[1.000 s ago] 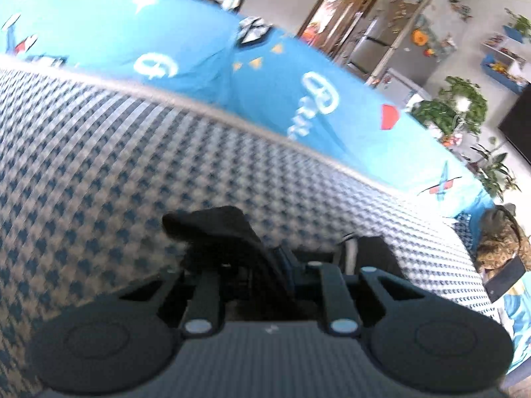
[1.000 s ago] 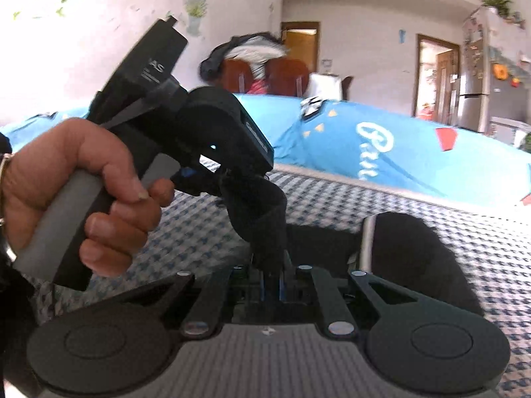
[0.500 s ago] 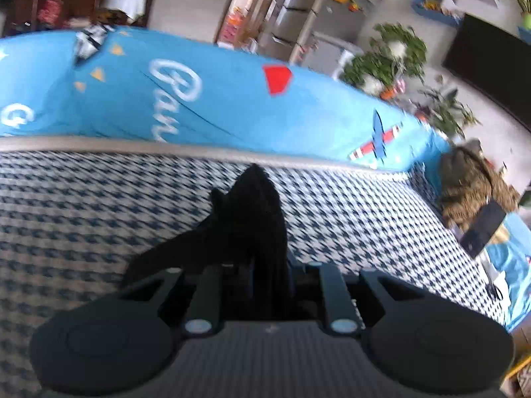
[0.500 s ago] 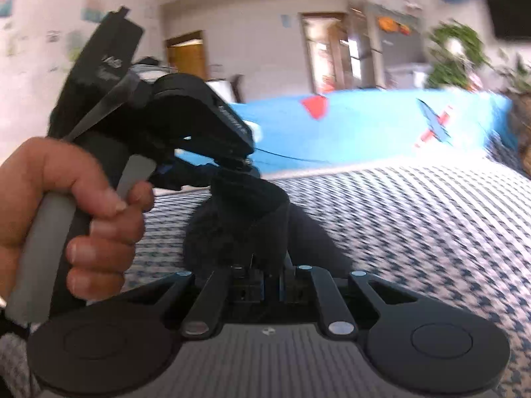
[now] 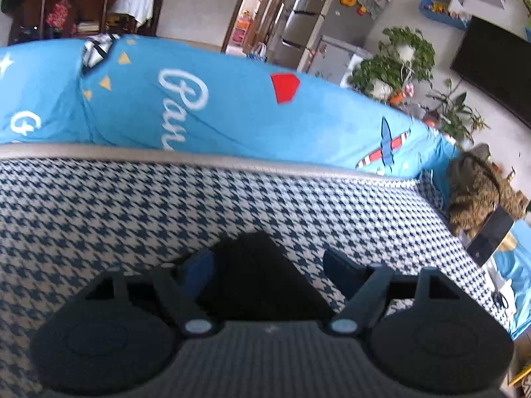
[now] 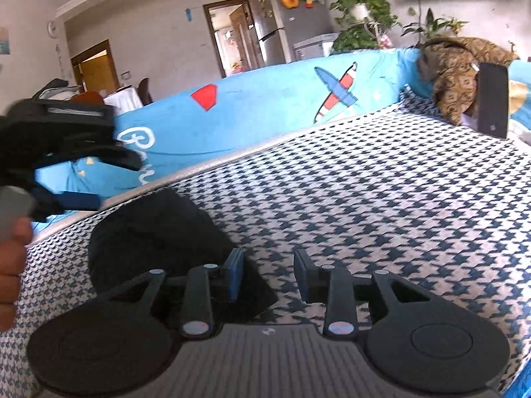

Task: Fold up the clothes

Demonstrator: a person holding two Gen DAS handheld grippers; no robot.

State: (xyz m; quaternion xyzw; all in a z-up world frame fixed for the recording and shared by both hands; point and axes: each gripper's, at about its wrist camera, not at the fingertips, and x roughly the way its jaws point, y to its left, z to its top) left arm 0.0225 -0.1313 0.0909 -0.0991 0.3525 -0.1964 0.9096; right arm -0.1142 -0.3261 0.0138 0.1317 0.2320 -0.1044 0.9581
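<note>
- Black garment (image 6: pixel 156 232): a small dark bundle, lying on the houndstooth-covered table (image 6: pixel 381 199) near its edge; its outline looks compact, so the fold seems far along.
- Left tongs (image 5: pixel 268 262): jaws opening, spread wide to either side of the garment's corner; the pads do not press on it.
- Right tongs (image 6: pixel 268 275): jaws opening, with only table cloth between them; the left blue pad sits just at the garment's right edge, the right pad over bare cloth.
- Step in hand, as judged: release after a fold, both tongs letting go.
- Next move, as judged: draw both tongs clear without dragging the cloth; then either smooth the bundle or set it aside.
- Surroundings: a blue printed cover (image 5: pixel 232 106) beyond the table's far edge; a hand (image 6: pixel 10 258) holding the left tool at the right view's margin.
</note>
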